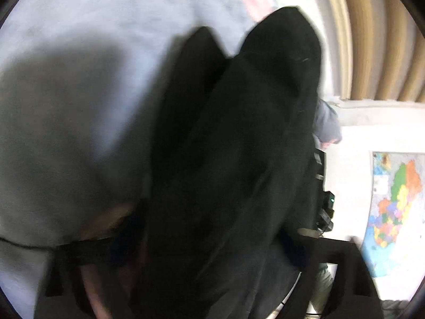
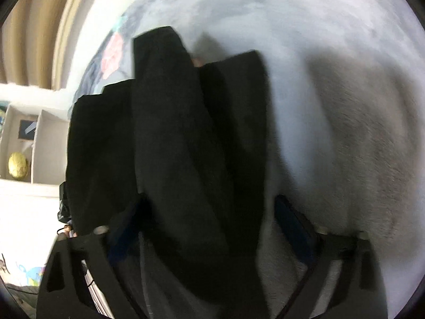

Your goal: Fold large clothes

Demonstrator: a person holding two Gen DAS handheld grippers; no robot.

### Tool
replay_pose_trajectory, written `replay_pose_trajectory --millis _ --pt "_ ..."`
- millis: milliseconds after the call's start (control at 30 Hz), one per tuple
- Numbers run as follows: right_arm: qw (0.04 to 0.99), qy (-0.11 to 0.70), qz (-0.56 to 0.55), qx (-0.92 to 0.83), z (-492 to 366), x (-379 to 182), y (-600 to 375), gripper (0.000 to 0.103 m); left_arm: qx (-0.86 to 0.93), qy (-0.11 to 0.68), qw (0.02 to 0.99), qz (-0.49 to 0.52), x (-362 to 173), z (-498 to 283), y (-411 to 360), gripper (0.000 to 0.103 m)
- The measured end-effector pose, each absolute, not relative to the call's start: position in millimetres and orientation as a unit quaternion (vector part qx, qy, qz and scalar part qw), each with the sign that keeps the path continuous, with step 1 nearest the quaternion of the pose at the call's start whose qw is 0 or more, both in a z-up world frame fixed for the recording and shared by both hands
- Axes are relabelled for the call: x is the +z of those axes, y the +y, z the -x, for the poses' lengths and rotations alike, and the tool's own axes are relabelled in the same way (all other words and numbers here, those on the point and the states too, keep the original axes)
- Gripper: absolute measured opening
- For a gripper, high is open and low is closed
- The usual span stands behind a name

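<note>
A large black garment hangs in folds from my left gripper, lifted above a pale blue bed cover. The cloth hides the left fingertips; the jaws look shut on it. In the right wrist view the same black garment drapes between the fingers of my right gripper, which is shut on it. The garment hangs in several vertical pleats over the bed cover. The other gripper's body shows beside the cloth in the left wrist view.
The garment's shadow falls on the bed cover. Beige curtains hang behind. A coloured map is on the white wall. A white shelf with a gold egg-shaped thing stands at the left. A floral pillow lies on the bed.
</note>
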State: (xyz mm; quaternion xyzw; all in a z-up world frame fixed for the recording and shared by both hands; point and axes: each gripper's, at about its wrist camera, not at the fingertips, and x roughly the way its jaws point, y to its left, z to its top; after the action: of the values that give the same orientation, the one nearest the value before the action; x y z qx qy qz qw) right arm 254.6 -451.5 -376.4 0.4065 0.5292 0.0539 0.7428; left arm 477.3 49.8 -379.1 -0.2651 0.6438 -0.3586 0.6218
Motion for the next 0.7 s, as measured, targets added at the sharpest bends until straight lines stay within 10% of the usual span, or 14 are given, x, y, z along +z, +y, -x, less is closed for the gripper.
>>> replay_pose_trajectory --millis 200,433,700 --pt "0.760 0.511 -0.398 0.059 -245 -352 -439 0.047 -0.370 0.599 0.658 0.269 -341 -448 49 0.037" --pt "0.798 0.466 -0.375 0.069 -214 -288 -410 0.025 -0.427 0.532 0.677 0.275 -258 -390 40 0.034" --pt "0.837 0.446 -0.307 0.078 -154 -194 -338 0.025 -0.455 0.492 0.686 0.284 -192 -297 82 0.034"
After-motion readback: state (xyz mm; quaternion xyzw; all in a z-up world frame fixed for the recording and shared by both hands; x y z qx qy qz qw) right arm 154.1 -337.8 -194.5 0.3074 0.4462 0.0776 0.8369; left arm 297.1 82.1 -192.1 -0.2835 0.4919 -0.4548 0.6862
